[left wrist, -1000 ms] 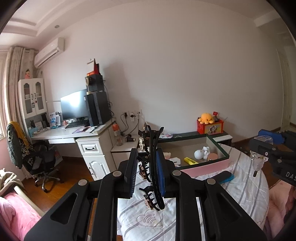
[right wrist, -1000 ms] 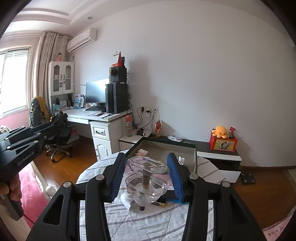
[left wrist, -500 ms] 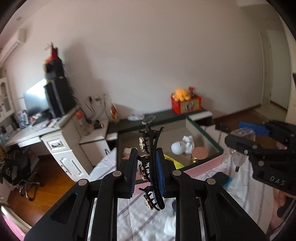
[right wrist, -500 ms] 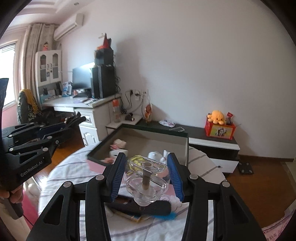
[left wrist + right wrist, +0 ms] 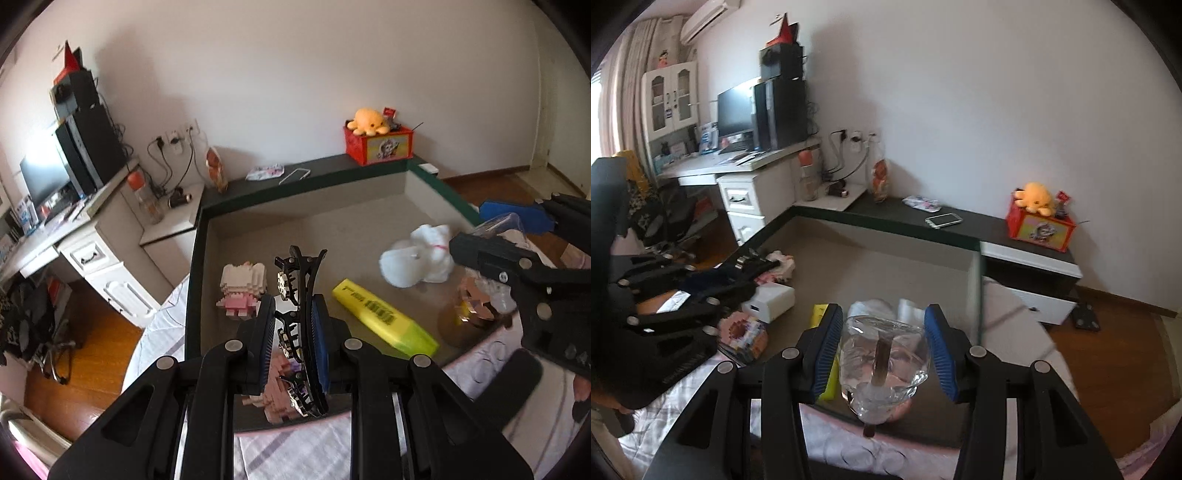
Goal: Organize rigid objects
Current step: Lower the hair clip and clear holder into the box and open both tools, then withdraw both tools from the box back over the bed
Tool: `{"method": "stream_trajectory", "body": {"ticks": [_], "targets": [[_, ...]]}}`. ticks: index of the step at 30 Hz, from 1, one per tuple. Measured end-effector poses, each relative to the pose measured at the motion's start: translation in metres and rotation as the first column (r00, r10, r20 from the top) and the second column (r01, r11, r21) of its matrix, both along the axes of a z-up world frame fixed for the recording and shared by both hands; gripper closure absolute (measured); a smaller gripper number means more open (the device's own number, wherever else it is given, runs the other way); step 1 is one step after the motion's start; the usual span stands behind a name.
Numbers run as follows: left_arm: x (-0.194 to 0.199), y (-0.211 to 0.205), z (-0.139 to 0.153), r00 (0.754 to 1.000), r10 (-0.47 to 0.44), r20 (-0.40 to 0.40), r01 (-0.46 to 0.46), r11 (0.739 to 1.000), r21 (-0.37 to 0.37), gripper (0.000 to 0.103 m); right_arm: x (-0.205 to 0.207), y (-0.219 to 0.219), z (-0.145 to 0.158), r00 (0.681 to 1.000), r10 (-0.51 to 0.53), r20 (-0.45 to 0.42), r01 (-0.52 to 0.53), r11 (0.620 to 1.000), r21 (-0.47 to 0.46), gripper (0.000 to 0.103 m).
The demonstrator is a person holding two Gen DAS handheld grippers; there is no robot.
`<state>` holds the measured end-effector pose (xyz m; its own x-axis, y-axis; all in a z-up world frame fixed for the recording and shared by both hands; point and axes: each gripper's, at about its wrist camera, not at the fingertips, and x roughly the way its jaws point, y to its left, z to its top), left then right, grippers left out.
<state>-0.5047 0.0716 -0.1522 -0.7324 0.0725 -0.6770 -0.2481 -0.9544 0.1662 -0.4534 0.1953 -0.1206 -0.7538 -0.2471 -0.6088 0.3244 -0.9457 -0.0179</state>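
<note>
clear glossy plastic knob (image 5: 882, 363); matt cardboard box (image 5: 295, 236).

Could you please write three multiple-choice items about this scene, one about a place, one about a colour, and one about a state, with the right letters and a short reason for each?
1. Where does the block figure stand?
A. inside the shallow box
B. on the wooden floor
C. on the desk by the monitor

2. What colour is the highlighter in the box?
A. red
B. yellow
C. blue

3. What is the left gripper doing?
A. standing open and empty
B. shut on a black hair claw clip
C. shut on a phone

Answers:
1. A, the figure stands on the box floor near its left wall.
2. B, its body is bright yellow in the left wrist view.
3. B, the clip sits clamped between the blue pads, while the right gripper holds a clear glass piece.
</note>
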Motion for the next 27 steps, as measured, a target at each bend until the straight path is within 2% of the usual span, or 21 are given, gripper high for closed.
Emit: {"method": "stream_trajectory", "body": {"ticks": [7, 10, 12, 16, 17, 18, 20, 22, 23, 27], "targets": [[-0.011, -0.003, -0.016, 1.0, 0.017, 0.02, -0.017, 1.0, -0.001, 0.082, -0.017, -0.028, -0.011, 0.997, 0.066, 0.036, -0.067, 0.998, 0.022, 0.059], [-0.014, -0.003, -0.018, 0.999, 0.022, 0.029, -0.022, 1.0, -0.009, 0.08, -0.021, -0.035, -0.015, 0.997, 0.062, 0.035, -0.064, 0.997, 0.054, 0.059], [-0.013, -0.004, -0.017, 0.999, 0.035, 0.028, -0.035, 0.999, -0.013, 0.073, -0.02, -0.035, -0.017, 0.997, 0.064, 0.038, -0.065, 0.997, 0.049, 0.058], [-0.003, -0.01, -0.008, 0.999, 0.046, 0.0, -0.046, 0.999, 0.004, 0.033, -0.014, -0.03, -0.01, 0.998, 0.049, 0.035, -0.05, 0.998, 0.025, 0.058], [0.002, -0.012, -0.004, 0.999, 0.051, -0.017, -0.051, 0.999, 0.007, 0.026, -0.01, -0.029, -0.006, 0.998, 0.049, 0.03, -0.05, 0.999, 0.016, 0.058], [0.007, -0.013, 0.0, 0.998, 0.056, -0.031, -0.055, 0.998, 0.006, 0.024, -0.006, -0.027, -0.002, 0.999, 0.045, 0.021, -0.045, 0.999, 0.01, 0.056], [0.015, -0.016, 0.007, 0.997, 0.065, -0.048, -0.064, 0.998, 0.007, 0.01, 0.001, -0.025, 0.006, 1.0, 0.025, 0.0, -0.025, 1.0, 0.004, 0.04], [0.028, -0.02, 0.016, 0.995, 0.075, -0.073, -0.074, 0.997, 0.022, 0.003, 0.012, -0.022, 0.014, 0.999, 0.017, -0.031, -0.018, 1.0, -0.01, 0.029], [0.035, -0.022, 0.02, 0.993, 0.075, -0.088, -0.072, 0.997, 0.032, 0.003, 0.017, -0.021, 0.019, 0.999, 0.018, -0.039, -0.018, 1.0, -0.017, 0.025], [0.063, -0.028, 0.038, 0.989, 0.076, -0.128, -0.07, 0.996, 0.05, 0.0, 0.04, -0.017, 0.035, 0.998, 0.011, -0.067, -0.015, 0.999, -0.048, 0.022]]}}
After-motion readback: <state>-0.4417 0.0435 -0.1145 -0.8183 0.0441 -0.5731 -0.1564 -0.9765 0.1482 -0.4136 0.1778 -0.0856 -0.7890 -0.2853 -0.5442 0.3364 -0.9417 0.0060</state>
